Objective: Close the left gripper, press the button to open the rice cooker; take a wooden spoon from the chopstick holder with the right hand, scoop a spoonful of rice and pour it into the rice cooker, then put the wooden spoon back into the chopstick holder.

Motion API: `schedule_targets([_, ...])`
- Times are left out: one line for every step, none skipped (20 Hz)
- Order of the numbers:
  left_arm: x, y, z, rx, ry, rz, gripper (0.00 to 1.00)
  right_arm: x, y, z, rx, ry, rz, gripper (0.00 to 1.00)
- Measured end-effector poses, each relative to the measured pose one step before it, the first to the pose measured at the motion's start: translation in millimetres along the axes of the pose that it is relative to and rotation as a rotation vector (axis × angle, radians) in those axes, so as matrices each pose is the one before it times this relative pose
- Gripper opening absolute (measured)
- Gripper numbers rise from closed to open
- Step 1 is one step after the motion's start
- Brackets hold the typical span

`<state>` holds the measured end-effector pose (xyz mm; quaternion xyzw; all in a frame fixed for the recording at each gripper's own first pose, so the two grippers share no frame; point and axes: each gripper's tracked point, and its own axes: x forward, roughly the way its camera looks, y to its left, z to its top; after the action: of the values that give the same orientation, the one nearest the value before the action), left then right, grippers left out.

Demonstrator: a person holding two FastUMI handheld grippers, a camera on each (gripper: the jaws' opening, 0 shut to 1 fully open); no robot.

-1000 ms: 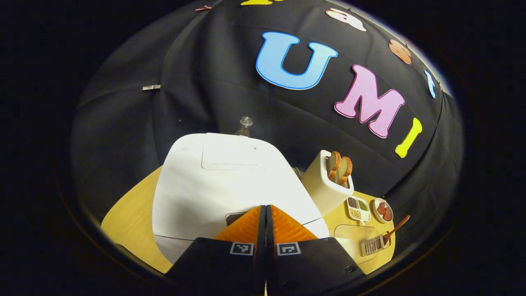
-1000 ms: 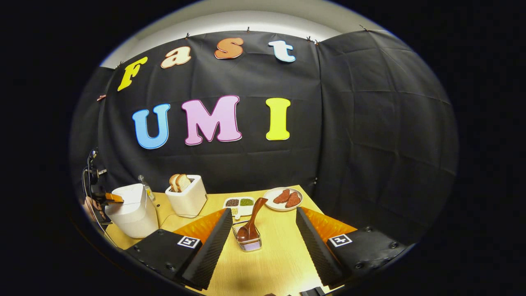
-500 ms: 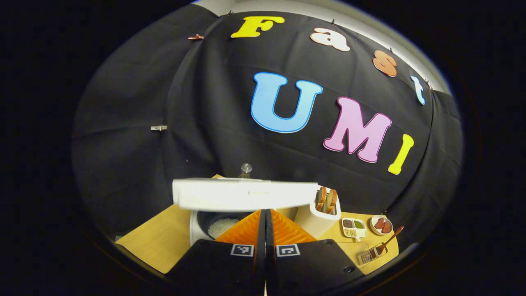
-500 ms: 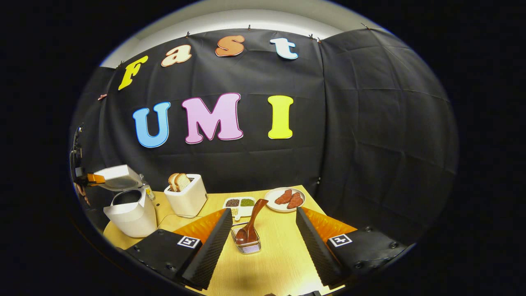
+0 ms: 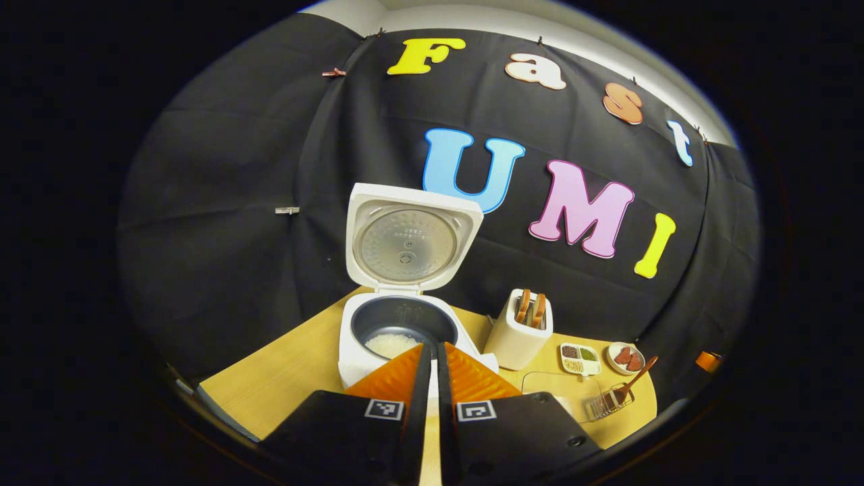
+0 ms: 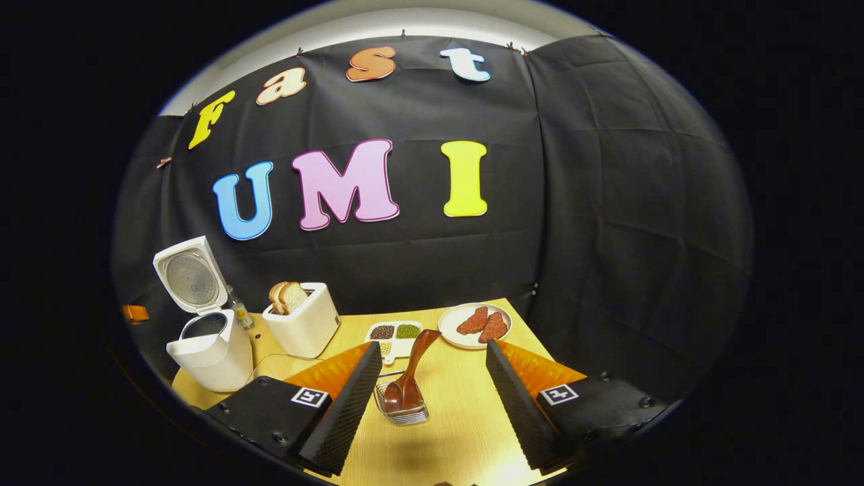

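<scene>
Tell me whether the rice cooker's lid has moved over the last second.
Yes. The lid has swung up from shut on the rice cooker to standing open above the pot, judged against the toaster beside it.

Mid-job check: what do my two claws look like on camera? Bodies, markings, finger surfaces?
They look alike. The left claw has two wedge-shaped fingers with ribbed outer faces, mounted on black blocks. Each block carries a square black-and-white tag and small screw heads. The right claw has the same black blocks and a tag on each, and its fingers' inner faces are finely ridged.
</scene>
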<state>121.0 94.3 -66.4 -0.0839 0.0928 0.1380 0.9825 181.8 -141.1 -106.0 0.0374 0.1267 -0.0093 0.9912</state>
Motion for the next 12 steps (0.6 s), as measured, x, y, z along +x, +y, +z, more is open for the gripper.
schedule_targets([-6.29, -1.50, -6.40, 0.01153, 0.00192, 0.00913, 0.19, 5.90, -2.40, -4.90, 0.00233, 0.01257, 0.00537, 0.97])
schedule_targets([-6.97, -2.60, -5.30, 0.01600, 0.00004, 0.00730, 0.22, 6.44, -1.87, -4.43, 0.00292, 0.01187, 0.00784, 0.98])
schedule_targets([-6.17, -2.92, -5.10, 0.01800, -0.00209, 0.00629, 0.28, 5.42, -2.03, -4.45, 0.00451, 0.01202, 0.00676, 0.98])
schedule_targets([-5.06, -2.62, -4.73, 0.02035, -0.00057, 0.00507, 0.35, 7.03, -1.04, -5.56, 0.00687, 0.01494, 0.00907, 0.97])
schedule_targets([-3.38, -5.06, -8.27, 0.02287, 0.00194, -0.00032, 0.46, 6.82, -0.28, -4.76, 0.00848, 0.01367, 0.01006, 0.97])
schedule_targets([-0.86, -1.42, -7.76, 0.02331, 0.00533, 0.00950, 0.55, 6.92, -1.31, -6.33, 0.00798, 0.01782, 0.00558, 0.98])
schedule_targets([-1.83, -0.10, -8.58, 0.01774, 0.01069, 0.01629, 0.71, 4.80, -1.00, -6.67, 0.00905, 0.02045, 0.00646, 0.99])
schedule_targets([-0.24, -1.73, -8.89, 0.00964, 0.01145, 0.00793, 0.87, 6.00, 1.13, -5.05, 0.01054, 0.01792, 0.01019, 1.00])
schedule_targets([-5.74, -5.64, -5.45, 0.00814, 0.00614, 0.00454, 0.97, 5.63, 2.60, -4.82, 0.01026, 0.02213, 0.01379, 0.99])
schedule_targets([-4.25, -3.96, -6.05, 0.00891, 0.00778, 0.00509, 0.97, 6.56, 3.14, -6.57, 0.01084, 0.02711, 0.01771, 0.99])
schedule_targets([-3.12, -3.52, -7.96, 0.00793, 0.00975, 0.00531, 0.97, 5.30, 4.42, -7.49, 0.01364, 0.03090, 0.02275, 0.99])
schedule_targets([-3.75, -4.08, -6.79, 0.00096, 0.01139, -0.00221, 0.97, 7.23, 4.00, -4.45, 0.00998, 0.01916, 0.01859, 0.99])
